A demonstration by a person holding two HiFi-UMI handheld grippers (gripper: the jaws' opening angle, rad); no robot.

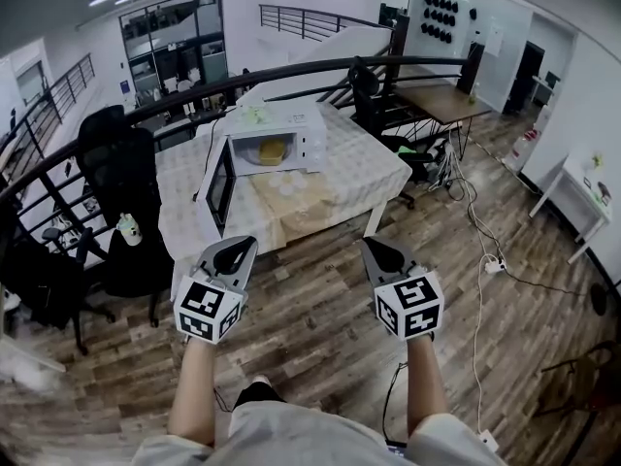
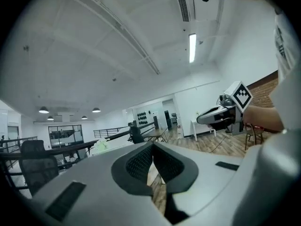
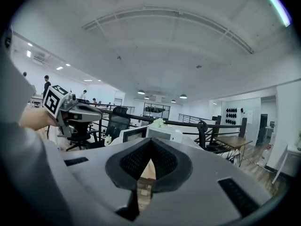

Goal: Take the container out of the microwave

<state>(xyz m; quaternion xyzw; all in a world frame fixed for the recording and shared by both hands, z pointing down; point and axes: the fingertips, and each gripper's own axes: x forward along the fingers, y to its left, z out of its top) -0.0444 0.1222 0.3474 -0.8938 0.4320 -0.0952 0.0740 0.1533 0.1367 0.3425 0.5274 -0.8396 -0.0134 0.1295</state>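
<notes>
Hovering well short of the table point(image 1: 361, 173), the left gripper point(image 1: 234, 257) and right gripper point(image 1: 382, 254) both had their jaws pressed together at the tips, with nothing between them. Up ahead, the microwave point(image 1: 283, 117) sat on the table with its door point(image 1: 220, 188) swung wide to the left. The container point(image 1: 272, 150), a small yellowish thing, rested inside on the cavity floor, well apart from either gripper. It was too small from there to tell whether it had a lid or held anything. It looked light and fairly stiff, probably smooth plastic, so likely slippery under the pads. A pinch on the near rim seemed the safest hold, kept level in case it was full. The jaws would need to open first, and the door on the left favoured the right gripper.
</notes>
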